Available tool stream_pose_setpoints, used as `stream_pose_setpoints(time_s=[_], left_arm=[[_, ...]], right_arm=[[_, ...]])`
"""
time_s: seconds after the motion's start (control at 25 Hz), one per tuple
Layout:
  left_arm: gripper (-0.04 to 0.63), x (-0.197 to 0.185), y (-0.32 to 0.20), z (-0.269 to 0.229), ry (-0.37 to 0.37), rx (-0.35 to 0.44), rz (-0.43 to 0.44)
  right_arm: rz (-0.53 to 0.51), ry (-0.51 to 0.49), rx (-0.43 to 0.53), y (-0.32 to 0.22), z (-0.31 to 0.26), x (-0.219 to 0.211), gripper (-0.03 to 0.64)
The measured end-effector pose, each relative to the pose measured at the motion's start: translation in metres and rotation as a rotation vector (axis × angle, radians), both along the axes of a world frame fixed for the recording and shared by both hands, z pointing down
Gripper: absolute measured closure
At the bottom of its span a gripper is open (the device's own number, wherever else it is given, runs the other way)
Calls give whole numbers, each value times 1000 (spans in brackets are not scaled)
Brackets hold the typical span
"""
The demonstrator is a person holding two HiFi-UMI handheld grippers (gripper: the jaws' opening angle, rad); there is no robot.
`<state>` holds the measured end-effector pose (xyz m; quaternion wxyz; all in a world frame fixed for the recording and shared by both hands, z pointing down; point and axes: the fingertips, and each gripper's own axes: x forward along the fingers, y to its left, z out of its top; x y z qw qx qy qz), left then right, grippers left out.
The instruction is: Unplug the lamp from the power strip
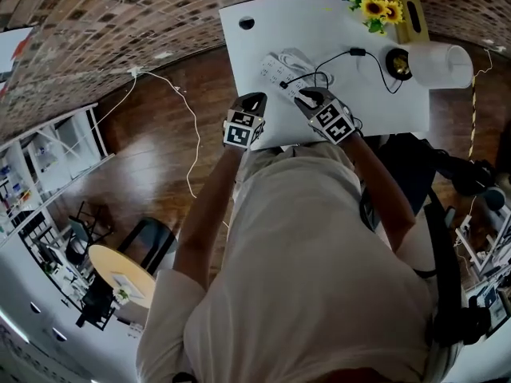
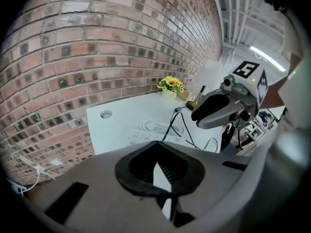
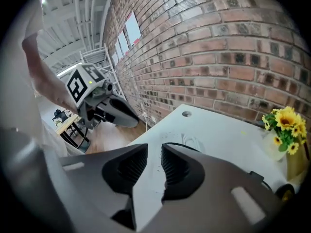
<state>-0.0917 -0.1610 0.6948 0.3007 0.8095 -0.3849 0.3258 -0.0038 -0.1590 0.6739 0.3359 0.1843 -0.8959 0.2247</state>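
Note:
A white power strip [image 1: 275,69] lies on the white table [image 1: 263,14], with a black plug [image 1: 284,84] in it. Its black cable [image 1: 335,58] runs right to the lamp with a white shade [image 1: 441,64]. My left gripper [image 1: 254,100] hangs over the table's near edge, left of the strip; in the left gripper view its jaws [image 2: 156,152] meet, shut on nothing, with the strip [image 2: 146,136] beyond them. My right gripper [image 1: 310,96] is just near of the plug end. Its jaws [image 3: 154,154] stand apart, open, with only table between them.
A vase of sunflowers [image 1: 375,2] stands at the table's far right by the brick wall. A round cable hole [image 1: 247,23] sits far left in the tabletop. A white cord [image 1: 184,110] trails across the wooden floor to the left. Dark equipment [image 1: 471,182] crowds the right.

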Motion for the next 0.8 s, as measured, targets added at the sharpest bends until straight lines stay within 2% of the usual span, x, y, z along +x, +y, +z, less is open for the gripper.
stream_pose_setpoints(time_s=[0.16,0.28,0.48,0.64,0.8], left_arm=[[591,4,-26,37,-72,-38,91],[591,12,-38,53,-95,-65,136],[591,17,-42,82,-149,-58,237],[591,7,-44,105,-198,-94,265],[591,6,-52,114,-206,-108,303]], right_arm=[[-13,37,-27,1,24,-13,533],[-18,67,-37,1,39,-18,532],[-33,121,-38,1,61,-25,531],[-29,172,-28,-5,82,-31,529],[-3,186,-33,-13,96,-37,528]])
